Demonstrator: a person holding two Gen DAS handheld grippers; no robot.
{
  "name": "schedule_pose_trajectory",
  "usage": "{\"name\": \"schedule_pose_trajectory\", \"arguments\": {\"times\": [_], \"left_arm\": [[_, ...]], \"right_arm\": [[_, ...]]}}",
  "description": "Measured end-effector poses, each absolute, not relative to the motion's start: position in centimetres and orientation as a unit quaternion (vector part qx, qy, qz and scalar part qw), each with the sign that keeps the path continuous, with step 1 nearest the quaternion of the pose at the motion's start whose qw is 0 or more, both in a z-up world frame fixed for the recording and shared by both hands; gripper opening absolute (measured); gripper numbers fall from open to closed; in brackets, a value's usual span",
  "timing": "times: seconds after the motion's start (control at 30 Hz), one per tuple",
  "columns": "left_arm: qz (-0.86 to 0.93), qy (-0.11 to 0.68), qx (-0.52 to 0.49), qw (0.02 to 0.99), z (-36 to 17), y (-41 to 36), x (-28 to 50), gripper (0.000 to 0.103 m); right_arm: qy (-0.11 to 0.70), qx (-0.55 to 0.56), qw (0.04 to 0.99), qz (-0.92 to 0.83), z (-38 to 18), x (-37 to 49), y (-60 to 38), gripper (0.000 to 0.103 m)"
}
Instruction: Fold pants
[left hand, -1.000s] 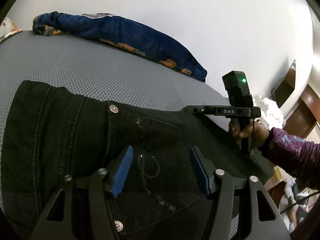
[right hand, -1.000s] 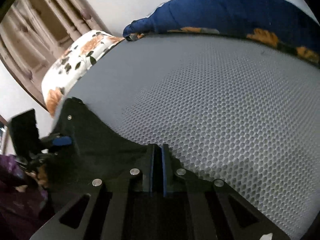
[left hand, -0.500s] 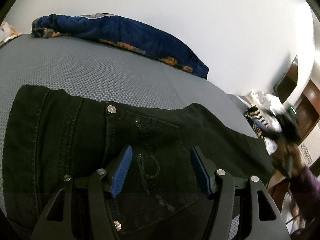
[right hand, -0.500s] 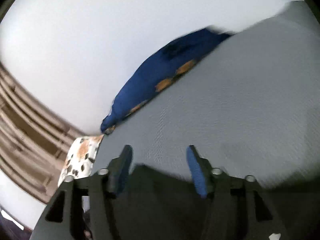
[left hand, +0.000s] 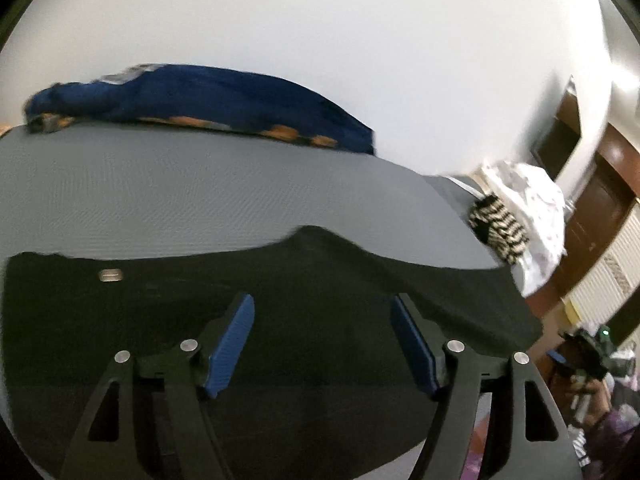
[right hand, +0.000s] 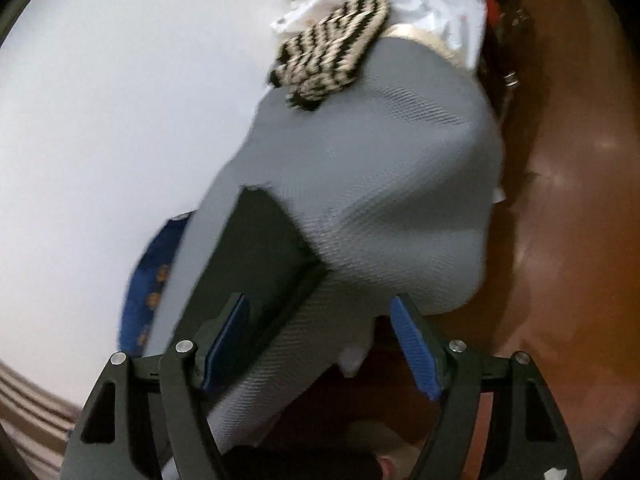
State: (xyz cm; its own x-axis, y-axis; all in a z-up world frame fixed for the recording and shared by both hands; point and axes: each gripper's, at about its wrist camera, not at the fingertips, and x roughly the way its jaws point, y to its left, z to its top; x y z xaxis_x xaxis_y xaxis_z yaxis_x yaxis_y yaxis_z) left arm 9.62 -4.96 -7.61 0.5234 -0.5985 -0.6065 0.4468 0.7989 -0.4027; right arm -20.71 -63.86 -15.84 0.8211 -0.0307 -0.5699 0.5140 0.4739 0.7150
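Observation:
Black pants (left hand: 312, 292) lie flat on the grey mesh bed (left hand: 192, 192), spread across the near side. My left gripper (left hand: 322, 344) is open and empty, held just above the pants. In the right wrist view the pants (right hand: 256, 248) show as a dark strip on the bed (right hand: 392, 184). My right gripper (right hand: 320, 344) is open and empty, off the bed's near edge, apart from the pants. It also shows at the far right of the left wrist view (left hand: 588, 352), held in a hand.
A blue blanket with orange flowers (left hand: 208, 100) lies along the far edge by the white wall. A striped knit cloth (left hand: 498, 232) and white clothes (left hand: 532, 204) sit at the bed's end. Brown floor (right hand: 560, 240) lies beyond the bed edge.
My right gripper opened, let go of the pants and swung away off the bed's edge. The left gripper lifted and tilted up; it stays open.

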Motion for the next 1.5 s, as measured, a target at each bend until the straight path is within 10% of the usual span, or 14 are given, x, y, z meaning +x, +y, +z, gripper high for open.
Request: {"name": "schedule_pose_trajectory", "arguments": {"times": [0.33,0.5,1.0,1.1,1.5], "left_arm": [[-0.345,0.405,-0.068,0.844,-7.9,-11.5,8.1,0.071],[-0.351,0.413,-0.061,0.838,-8.3,-12.5,7.8,0.071],[-0.347,0.429,-0.068,0.831,-8.9,-12.4,7.7,0.071],[-0.347,0.431,-0.067,0.830,-9.1,-12.3,7.7,0.071],[-0.340,0.439,-0.067,0.829,-9.6,-11.8,8.2,0.071]], "right_arm": [[0.280,0.422,0.831,-0.230,-15.8,-17.7,-62.0,0.072],[0.239,0.427,0.850,-0.198,-14.0,-18.7,-61.8,0.028],[0.268,0.438,0.835,-0.199,-15.8,-16.2,-61.5,0.032],[0.271,0.432,0.836,-0.202,-15.7,-15.9,-61.5,0.006],[0.253,0.499,0.802,-0.207,-16.9,-17.8,-61.9,0.002]]}}
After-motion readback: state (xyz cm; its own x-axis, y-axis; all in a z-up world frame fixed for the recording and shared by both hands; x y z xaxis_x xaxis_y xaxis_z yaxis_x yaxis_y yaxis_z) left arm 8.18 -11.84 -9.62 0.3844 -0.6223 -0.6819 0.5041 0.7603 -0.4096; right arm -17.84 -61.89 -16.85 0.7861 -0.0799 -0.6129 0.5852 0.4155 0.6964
